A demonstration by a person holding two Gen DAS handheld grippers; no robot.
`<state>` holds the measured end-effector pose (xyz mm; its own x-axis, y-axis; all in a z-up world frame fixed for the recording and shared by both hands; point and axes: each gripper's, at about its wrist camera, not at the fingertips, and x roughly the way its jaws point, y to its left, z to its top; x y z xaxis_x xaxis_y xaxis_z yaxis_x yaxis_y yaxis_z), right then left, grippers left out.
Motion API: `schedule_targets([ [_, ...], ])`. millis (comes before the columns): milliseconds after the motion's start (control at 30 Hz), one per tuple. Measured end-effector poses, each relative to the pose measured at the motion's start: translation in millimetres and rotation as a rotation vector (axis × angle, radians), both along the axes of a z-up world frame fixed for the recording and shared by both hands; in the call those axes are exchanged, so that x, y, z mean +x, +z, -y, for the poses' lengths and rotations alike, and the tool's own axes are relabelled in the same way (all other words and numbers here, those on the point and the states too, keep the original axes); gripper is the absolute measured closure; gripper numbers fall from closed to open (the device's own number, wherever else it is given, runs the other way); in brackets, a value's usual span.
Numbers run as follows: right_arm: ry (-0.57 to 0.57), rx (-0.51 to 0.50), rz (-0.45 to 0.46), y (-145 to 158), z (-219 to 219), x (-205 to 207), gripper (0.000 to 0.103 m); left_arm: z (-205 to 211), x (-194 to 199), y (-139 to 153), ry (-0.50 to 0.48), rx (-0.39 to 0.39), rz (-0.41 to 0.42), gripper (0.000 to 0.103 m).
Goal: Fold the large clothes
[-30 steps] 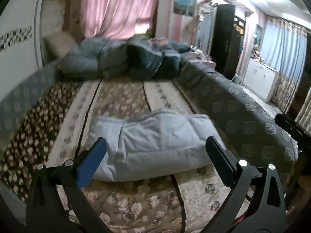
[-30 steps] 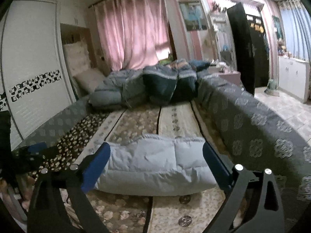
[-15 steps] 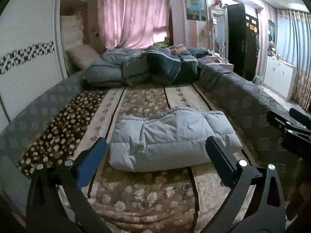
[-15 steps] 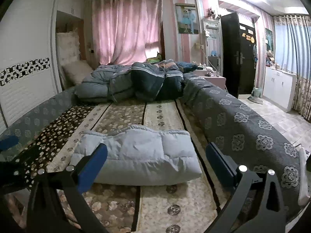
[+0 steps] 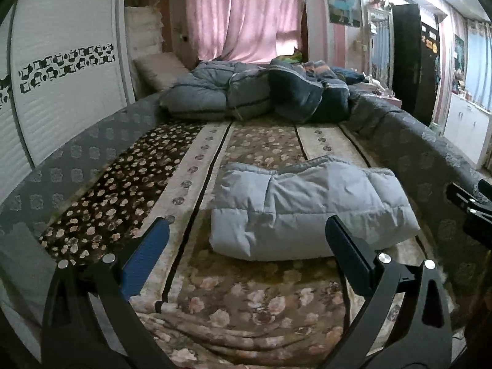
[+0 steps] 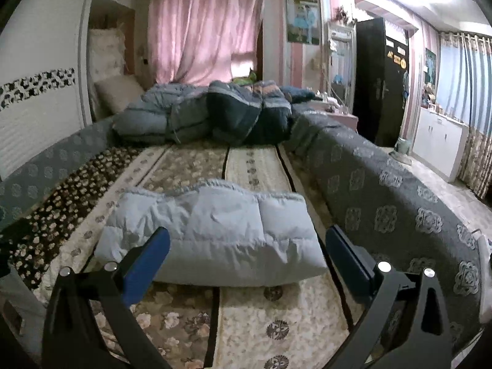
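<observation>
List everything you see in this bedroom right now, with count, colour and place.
folded padded jacket: one, light blue, on the bed near its foot
bedspread: one, brown and cream floral
grey cover: one, along the bed's right side
piled quilts: several, grey-blue and navy, at the bed's head
pillows: two, cream, left of the head
curtain: pink, behind the bed
wardrobe: one, black, right
left tongs: open, empty
right tongs: open, empty
</observation>
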<state>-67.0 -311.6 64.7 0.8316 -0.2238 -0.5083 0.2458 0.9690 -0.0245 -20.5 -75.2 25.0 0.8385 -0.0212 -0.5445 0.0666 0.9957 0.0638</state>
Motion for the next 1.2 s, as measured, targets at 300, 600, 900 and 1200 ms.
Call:
schedule_targets([
  [300,0.04,-0.029,-0.044,-9,-18,16,0.002,2,20,-8,-0.015,-0.058,-0.024,0.003],
  [600,0.038,-0.015,-0.053,-15,-14,20,0.002,14,24,-13,-0.026,-0.017,-0.039,0.003],
  [900,-0.037,-0.007,-0.025,-24,2,26,0.002,34,29,-16,-0.097,0.059,-0.017,0.003],
  [1200,-0.002,-0.033,-0.001,-20,-14,25,0.002,35,9,-20,-0.105,0.075,0.048,0.003],
])
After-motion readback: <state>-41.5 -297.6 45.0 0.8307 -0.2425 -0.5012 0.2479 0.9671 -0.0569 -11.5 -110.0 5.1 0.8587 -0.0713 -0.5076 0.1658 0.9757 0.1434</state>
